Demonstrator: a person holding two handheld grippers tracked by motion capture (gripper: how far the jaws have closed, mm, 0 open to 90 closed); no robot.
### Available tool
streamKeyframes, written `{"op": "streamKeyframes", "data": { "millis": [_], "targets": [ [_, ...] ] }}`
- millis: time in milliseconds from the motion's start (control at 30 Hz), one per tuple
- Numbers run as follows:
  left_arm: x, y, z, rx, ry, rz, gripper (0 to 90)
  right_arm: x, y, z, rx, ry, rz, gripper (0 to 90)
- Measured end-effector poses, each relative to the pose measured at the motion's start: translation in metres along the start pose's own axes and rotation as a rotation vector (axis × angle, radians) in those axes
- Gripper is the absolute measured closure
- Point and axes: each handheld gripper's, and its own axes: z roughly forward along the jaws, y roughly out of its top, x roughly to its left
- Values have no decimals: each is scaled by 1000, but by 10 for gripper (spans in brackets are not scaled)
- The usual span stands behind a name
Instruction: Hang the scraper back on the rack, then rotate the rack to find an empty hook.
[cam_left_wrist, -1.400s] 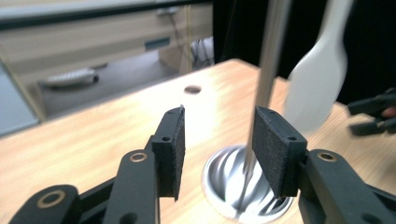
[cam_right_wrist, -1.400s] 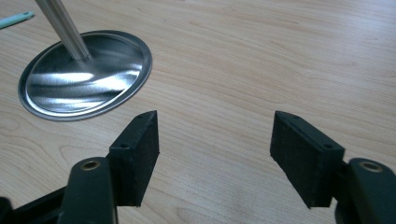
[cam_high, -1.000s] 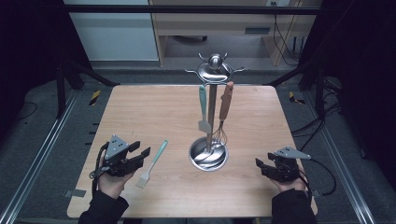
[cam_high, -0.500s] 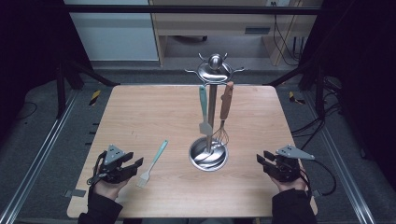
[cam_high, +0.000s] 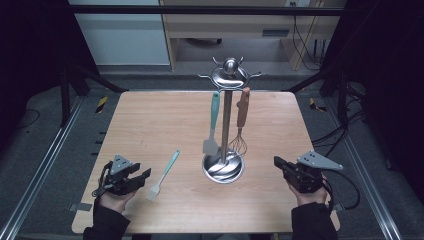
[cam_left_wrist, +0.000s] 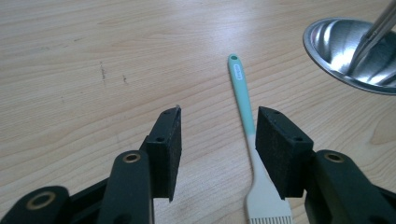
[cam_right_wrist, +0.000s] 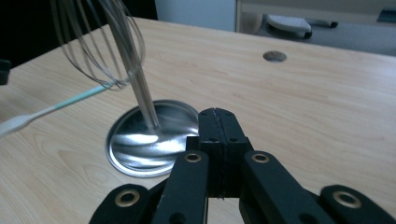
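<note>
My left gripper sits low over the near left part of the wooden table, jaws apart and gripping nothing. In the left gripper view, the teal-handled pastry brush lies flat on the wood; its pale neck runs up between my two pads, close to the right-hand pad, and whether that pad touches it cannot be determined. The brush's bristle end points toward me, the handle end toward the steel utensil stand.

My right gripper is at the near right, jaws having just closed fully, pad against pad, with nothing between them. It points toward the stand's base. A teal spatula and a wood-handled whisk hang from the stand.
</note>
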Motion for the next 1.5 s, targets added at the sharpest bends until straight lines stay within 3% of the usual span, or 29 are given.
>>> {"op": "streamKeyframes", "data": {
  "millis": [333, 500, 767, 1033, 1233, 1333, 1400, 1500],
  "targets": [
    [-1, -1, 3, 16, -9, 11, 501, 13, 27, -9, -68, 21, -31, 900],
    [1, -1, 4, 18, -5, 9, 500, 20, 51, -14, -140, 33, -36, 900],
    [2, -3, 7, 24, 1, 30, 479, 34, 84, -18, -213, 47, -56, 900],
    [7, -7, 8, 14, -11, 20, 519, 46, 112, -19, -267, 45, -82, 900],
    [6, -10, 8, 53, -17, 28, 534, 53, 132, -23, -313, 47, -83, 900],
    [3, -10, 8, 92, 3, 29, 518, 57, 143, -25, -329, 49, -89, 900],
    [2, -10, 8, 88, -21, 20, 508, 60, 150, -26, -337, 50, -99, 900],
    [0, -8, 6, 69, -16, 15, 500, 63, 159, -27, -352, 52, -107, 900]
  ]
}}
